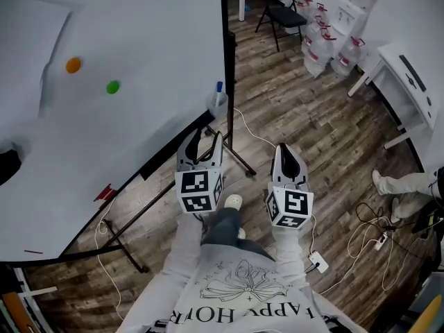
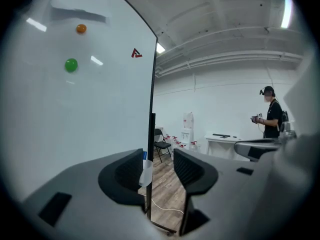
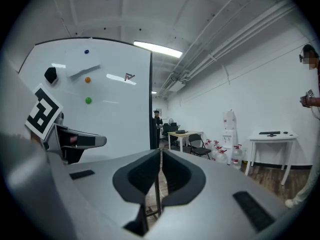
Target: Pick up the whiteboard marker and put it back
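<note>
The whiteboard edge stands before the left gripper; folding chair beyond.

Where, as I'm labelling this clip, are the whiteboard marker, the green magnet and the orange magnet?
whiteboard marker (image 1: pixel 218 91): head view, on its barrel just below the blue cap.
green magnet (image 1: pixel 112 87): head view, on the middle of the dot.
orange magnet (image 1: pixel 73 65): head view, on the middle of the dot.

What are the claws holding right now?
Nothing. The left claw is open and empty, the right claw shut on nothing. The marker stands in its cup at the edge of the whiteboard.
</note>
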